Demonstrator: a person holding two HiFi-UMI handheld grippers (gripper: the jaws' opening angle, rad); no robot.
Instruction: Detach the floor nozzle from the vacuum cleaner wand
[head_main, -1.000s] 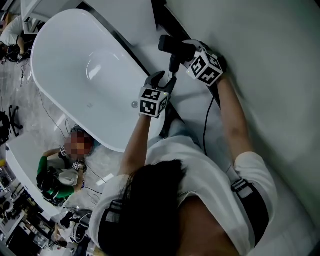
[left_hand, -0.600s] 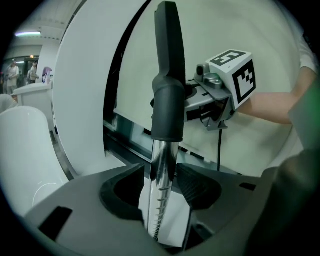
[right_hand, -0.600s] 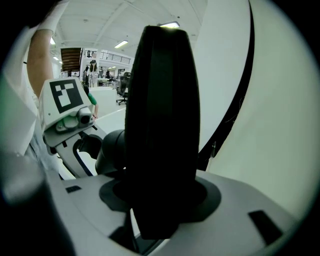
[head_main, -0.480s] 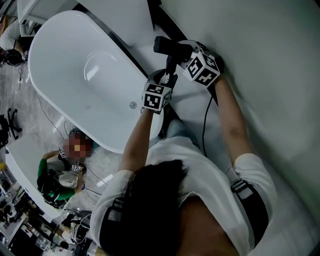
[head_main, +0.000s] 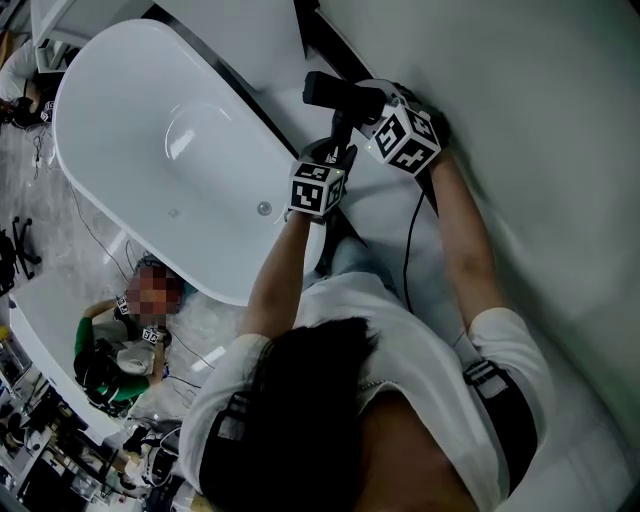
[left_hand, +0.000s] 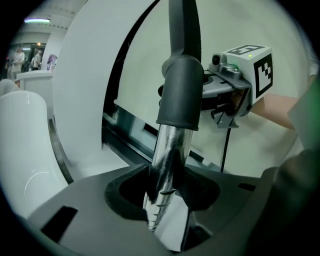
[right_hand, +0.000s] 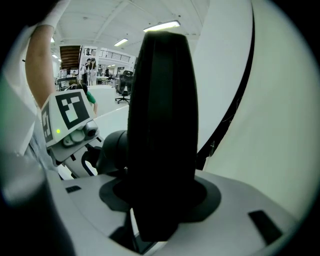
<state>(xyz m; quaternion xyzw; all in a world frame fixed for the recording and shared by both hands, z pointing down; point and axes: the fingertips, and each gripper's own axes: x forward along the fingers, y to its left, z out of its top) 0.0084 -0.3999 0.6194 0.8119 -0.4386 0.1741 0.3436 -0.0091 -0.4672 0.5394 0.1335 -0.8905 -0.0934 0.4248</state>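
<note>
Bathtub (head_main: 150, 150) lay on left. Wand (left_hand: 167, 165) stood just right of tub rim, between tub and wall (head_main: 540, 120). Nozzle (head_main: 335, 92) sat crosswise at wand's far end. Cable (head_main: 409, 250) hung right of wand, nearer wall. Second person (head_main: 120, 345) sat low down, beside tub's near end, at lower left.
</note>
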